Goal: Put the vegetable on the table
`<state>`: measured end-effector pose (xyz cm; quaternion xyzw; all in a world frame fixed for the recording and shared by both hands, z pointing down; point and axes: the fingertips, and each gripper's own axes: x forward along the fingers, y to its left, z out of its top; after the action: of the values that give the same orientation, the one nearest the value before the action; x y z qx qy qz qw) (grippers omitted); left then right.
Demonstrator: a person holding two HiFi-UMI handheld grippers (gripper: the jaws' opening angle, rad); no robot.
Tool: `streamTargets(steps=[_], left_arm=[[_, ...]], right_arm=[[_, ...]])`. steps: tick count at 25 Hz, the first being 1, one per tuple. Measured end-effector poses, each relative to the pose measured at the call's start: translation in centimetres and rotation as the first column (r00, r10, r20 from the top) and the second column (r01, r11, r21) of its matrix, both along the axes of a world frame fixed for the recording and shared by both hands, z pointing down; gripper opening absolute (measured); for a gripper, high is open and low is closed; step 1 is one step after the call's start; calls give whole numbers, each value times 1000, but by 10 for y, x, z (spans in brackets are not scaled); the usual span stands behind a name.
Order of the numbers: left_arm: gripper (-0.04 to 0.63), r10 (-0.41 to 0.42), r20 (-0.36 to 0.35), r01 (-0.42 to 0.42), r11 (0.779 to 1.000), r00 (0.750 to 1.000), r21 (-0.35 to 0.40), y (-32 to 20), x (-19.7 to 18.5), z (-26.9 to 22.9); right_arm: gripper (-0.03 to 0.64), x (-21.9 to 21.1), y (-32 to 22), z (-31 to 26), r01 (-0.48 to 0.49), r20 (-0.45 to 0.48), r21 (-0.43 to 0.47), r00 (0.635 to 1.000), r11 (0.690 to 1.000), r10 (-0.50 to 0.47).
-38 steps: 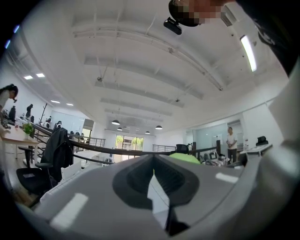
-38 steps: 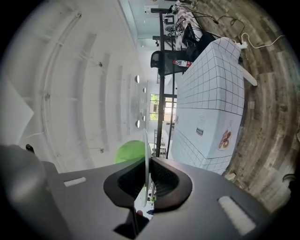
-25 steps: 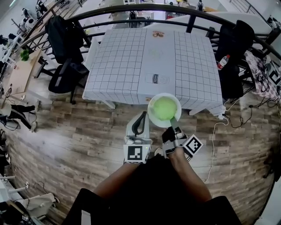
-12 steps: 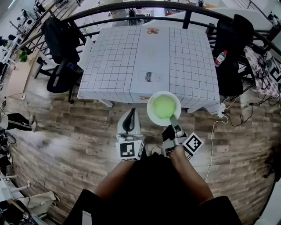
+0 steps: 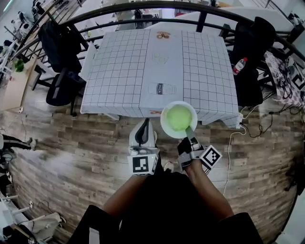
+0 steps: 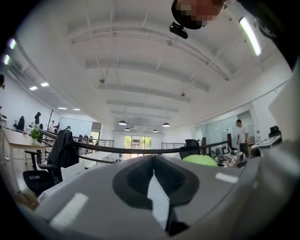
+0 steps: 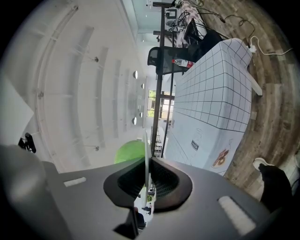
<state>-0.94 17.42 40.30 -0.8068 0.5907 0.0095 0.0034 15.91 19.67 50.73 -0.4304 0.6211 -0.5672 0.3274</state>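
Note:
A round green vegetable (image 5: 179,117) lies on a white plate (image 5: 167,127). My right gripper (image 5: 189,138) is shut on the plate's near rim. It holds the plate level just in front of the near edge of the table (image 5: 124,71), which has a grid-pattern cloth. In the right gripper view the plate (image 7: 146,140) shows edge-on between the jaws of the right gripper (image 7: 146,161), with the vegetable (image 7: 130,151) behind it. My left gripper (image 5: 143,134) hangs shut and empty to the left of the plate. In its own view the left gripper (image 6: 157,187) points up at the ceiling, and the vegetable (image 6: 201,159) shows at its right.
Printed pictures run down the middle strip of the table cloth (image 5: 162,88). Black office chairs (image 5: 59,88) stand left of the table, and another chair with a bottle (image 5: 238,66) stands at its right. A dark railing (image 5: 143,7) curves behind. Cables (image 5: 238,138) lie on the wooden floor.
The left gripper has drifted slightly left. The plate with the vegetable stays in the right gripper's hold near the table's front edge.

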Motion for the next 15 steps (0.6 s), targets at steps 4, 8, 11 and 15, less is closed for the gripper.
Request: streamTargets(steps=[4,8,11,15], left_arm=[[8,21,-4,-21,1000,1000,-3,-28,1,4],[8,50,-7,-50,999,999,-15,-53,3,0],[8,65,-9,-65,997,998,-33,-73,2,3],[8,63,-22,-64,997,998,-40,-96,-3,8]], right_arm=[[21,-4,-25,4,-17,1,-11,1000,1000,17],[23,-4,-51,7,-40,-9,-2,999,999,40],[23,-4,-73,5,-36,-46,26,998,999,37],[23,-12,-99,6,-39,-13,14,999,999,39]])
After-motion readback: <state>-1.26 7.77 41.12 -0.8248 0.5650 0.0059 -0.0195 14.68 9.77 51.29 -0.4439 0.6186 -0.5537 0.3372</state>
